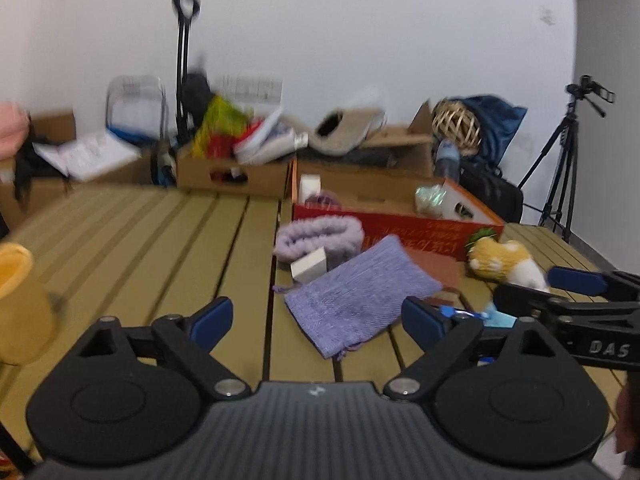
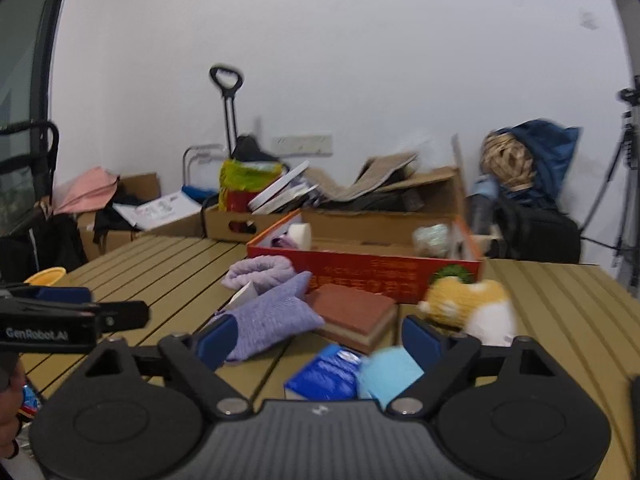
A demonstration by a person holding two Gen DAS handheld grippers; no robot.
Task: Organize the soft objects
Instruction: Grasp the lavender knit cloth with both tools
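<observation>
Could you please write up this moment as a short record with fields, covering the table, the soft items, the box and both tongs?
surface: slatted table
soft items on table: purple knitted pouch; lilac fuzzy roll; yellow-and-white plush toy
container: red cardboard box, behind these items
left tongs: open, empty, above the pouch
right tongs: open, empty
other: brown-topped block beside the pouch

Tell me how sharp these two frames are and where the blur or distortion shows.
Left wrist view: motion blur smears the purple cloth and the boxes behind, while the left gripper stays crisp. Right wrist view: the plush toy and blue packet are smeared. Both show fisheye bending and dark corners.
</observation>
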